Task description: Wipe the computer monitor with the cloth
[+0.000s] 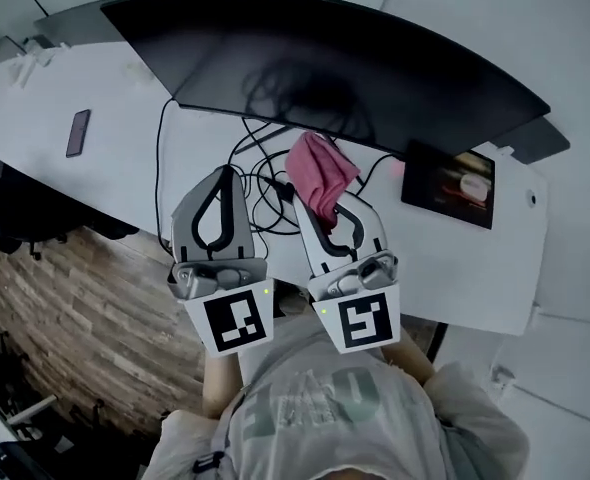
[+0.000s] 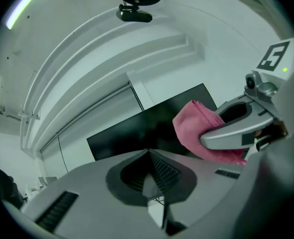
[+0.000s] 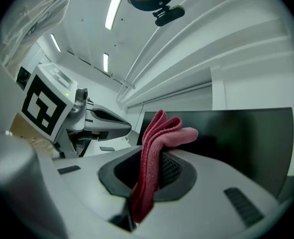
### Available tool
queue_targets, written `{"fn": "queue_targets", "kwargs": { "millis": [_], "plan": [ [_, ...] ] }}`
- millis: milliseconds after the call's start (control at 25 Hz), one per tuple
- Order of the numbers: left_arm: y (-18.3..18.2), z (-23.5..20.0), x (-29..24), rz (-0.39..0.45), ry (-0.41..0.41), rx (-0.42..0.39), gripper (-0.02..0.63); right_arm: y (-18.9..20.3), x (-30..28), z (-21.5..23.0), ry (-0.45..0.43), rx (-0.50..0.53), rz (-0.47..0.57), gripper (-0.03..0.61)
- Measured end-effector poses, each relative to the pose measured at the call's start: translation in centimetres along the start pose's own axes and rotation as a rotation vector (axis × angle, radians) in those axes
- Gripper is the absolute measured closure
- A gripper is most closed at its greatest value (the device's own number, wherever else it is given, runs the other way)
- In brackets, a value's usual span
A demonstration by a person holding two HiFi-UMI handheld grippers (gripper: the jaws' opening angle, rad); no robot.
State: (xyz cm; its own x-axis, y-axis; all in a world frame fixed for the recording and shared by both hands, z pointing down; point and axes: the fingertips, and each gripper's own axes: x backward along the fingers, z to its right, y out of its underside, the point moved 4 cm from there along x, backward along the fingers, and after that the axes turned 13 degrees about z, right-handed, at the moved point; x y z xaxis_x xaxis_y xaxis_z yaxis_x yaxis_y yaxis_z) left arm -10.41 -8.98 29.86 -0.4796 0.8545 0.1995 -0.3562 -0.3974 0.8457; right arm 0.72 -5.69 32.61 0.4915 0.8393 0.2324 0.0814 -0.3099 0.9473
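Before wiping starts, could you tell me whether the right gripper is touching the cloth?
Touching: in the right gripper view, the right gripper pinches the cloth between its jaws.

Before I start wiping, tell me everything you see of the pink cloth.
The pink cloth is soft, fuzzy-looking fabric folded in several layers. The jaws of the right gripper clamp its lower part, so it stands up with its top end drooping sideways. It seems short of the dark computer monitor; only the jaws touch it.
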Motion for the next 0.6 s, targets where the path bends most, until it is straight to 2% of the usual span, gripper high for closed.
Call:
{"fn": "queue_targets", "kwargs": {
  "millis": [160, 240, 360, 600],
  "plan": [
    [-0.5, 0.7, -1.5, 0.067, 0.090, 0.017, 0.609, -0.1, 0.2, 0.1, 0.068, -0.005, -0.004, 0.522],
    [-0.8, 1.1, -1.7, 0.083, 0.118, 0.014, 0.609, -0.1, 0.2, -0.1, 0.057, -0.018, -0.009, 0.522],
    [-1.2, 2.5, -1.9, 0.084, 0.151, 0.052, 0.609, -0.6, 0.2, 0.8, 0.049, 0.023, -0.022, 0.522],
    [-3.5, 4.5, -3.6, 0.168, 0.258, 0.081, 0.609, -3.2, 0.6, 4.5, 0.202, 0.107, 0.024, 0.522]
  ]
}}
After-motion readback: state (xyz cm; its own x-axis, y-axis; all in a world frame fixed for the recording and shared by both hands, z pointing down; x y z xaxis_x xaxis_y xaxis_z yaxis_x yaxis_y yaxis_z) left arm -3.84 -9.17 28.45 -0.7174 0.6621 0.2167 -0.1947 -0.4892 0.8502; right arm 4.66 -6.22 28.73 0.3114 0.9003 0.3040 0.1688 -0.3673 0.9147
